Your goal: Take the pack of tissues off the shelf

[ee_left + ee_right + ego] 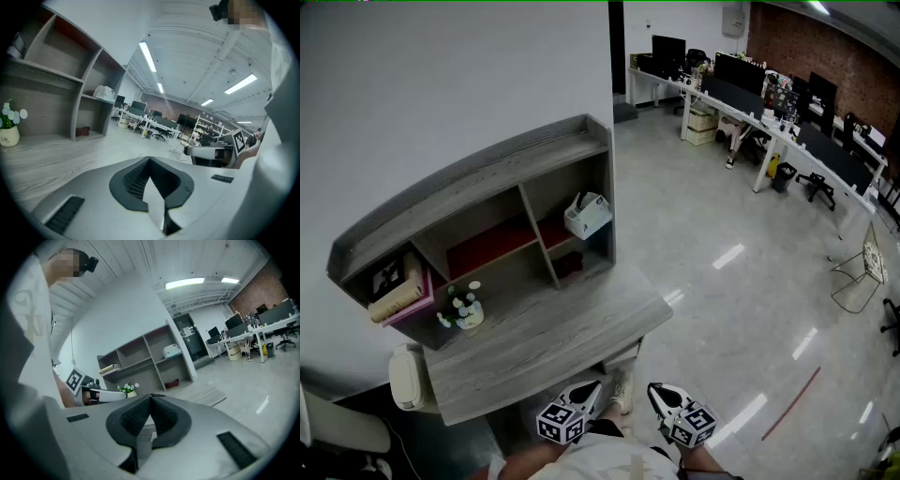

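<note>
Tissues pack sits in the upper right compartment of the shelf, directly above a small dark red thing in the compartment below. It is at the end of the unit that faces the open floor.

Your left tool and right tool hang low against your body, well apart from the shelf. Each has its jaws pressed together with nothing between them. By my reading the reach has not begun.

Several things could go wrong from here:
- **Jaws together:** go in like that and you will only shove the pack deeper into its compartment, so part them first.
- **Soft pack:** it looks loosely wrapped, and a pinch on a wrapper corner alone may slip or tear.
- **Narrow compartment:** a tilted tool could knock the divider.
- **Approach from the left:** you would pass near the flower pot on the table, and a brush could tip it.
</note>
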{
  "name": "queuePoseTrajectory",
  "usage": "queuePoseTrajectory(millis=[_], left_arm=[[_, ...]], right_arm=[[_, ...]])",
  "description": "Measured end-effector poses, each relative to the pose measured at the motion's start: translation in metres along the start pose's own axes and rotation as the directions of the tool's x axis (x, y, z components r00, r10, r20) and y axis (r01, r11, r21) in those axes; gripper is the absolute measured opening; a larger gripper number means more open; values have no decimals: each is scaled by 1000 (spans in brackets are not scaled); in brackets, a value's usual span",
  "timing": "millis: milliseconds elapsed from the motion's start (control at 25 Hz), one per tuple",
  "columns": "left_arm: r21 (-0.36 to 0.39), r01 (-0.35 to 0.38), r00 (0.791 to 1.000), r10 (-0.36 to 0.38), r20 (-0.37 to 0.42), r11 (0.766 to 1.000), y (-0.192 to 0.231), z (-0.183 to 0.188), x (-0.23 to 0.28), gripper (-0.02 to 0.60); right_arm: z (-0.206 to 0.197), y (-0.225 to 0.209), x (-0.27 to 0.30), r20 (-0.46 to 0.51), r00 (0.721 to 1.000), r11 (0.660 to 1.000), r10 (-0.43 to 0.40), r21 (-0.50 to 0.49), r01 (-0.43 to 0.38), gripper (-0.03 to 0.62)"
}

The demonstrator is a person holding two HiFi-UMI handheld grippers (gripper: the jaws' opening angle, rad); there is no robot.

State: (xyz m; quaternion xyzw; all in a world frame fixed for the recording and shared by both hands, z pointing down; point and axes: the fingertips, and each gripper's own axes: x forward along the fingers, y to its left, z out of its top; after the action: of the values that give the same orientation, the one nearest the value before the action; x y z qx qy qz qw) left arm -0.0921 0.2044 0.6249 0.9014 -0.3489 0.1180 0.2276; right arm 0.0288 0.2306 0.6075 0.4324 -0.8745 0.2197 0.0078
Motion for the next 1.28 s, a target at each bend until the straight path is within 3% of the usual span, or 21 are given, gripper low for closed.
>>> queuePoseTrajectory(millis=[560,1280], left_arm=[[6,-20,999,20,29,1000,6,0,-32,14],[-12,-48,996,49,76,999,29,23,-25,14]], right_arm=[[-9,28,15,-2,999,999,34,-2,-34,5],[-2,15,42,-38,998,999,49,-22,-50,5]])
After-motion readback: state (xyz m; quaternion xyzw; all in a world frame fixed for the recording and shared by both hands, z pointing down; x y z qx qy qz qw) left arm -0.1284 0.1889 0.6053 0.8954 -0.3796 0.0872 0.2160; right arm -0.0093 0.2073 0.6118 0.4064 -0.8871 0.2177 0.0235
